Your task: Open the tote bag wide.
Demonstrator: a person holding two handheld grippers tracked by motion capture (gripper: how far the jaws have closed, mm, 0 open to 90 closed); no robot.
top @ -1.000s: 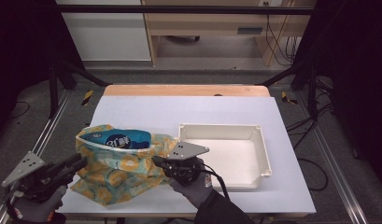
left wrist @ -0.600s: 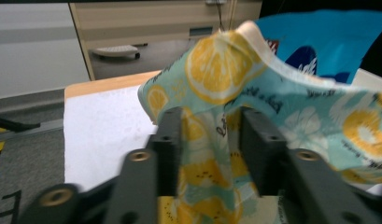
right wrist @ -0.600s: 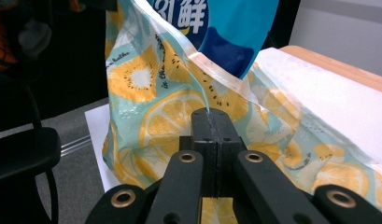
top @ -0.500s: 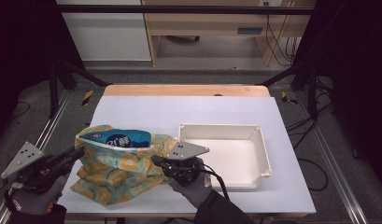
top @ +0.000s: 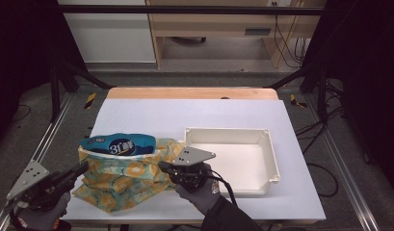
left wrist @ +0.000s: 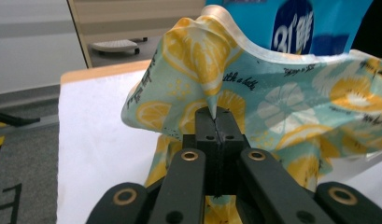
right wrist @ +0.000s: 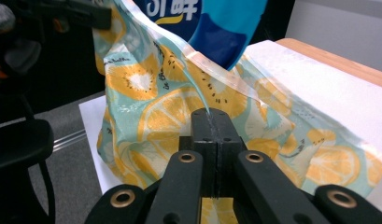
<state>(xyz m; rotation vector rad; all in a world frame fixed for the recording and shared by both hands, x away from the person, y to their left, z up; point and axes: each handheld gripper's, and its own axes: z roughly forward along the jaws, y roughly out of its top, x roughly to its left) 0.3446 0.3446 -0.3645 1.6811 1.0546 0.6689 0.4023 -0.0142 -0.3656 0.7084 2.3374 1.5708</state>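
A teal cloth bag with a lemon print lies at the table's front left, and a blue packet pokes out of its far opening. My left gripper is shut on the bag's left edge; in the left gripper view the jaws pinch a fold of the bag at the gripper. My right gripper is shut on the bag's right edge. In the right gripper view its jaws at the gripper pinch the bag below the blue packet.
A white rectangular tray stands just right of the bag, close to my right hand. The table's white sheet runs to a wooden strip at the far edge. A metal frame rail runs along the left side.
My left gripper has shifted a little, staying at the bag's left edge. The bag and the right gripper have barely moved.
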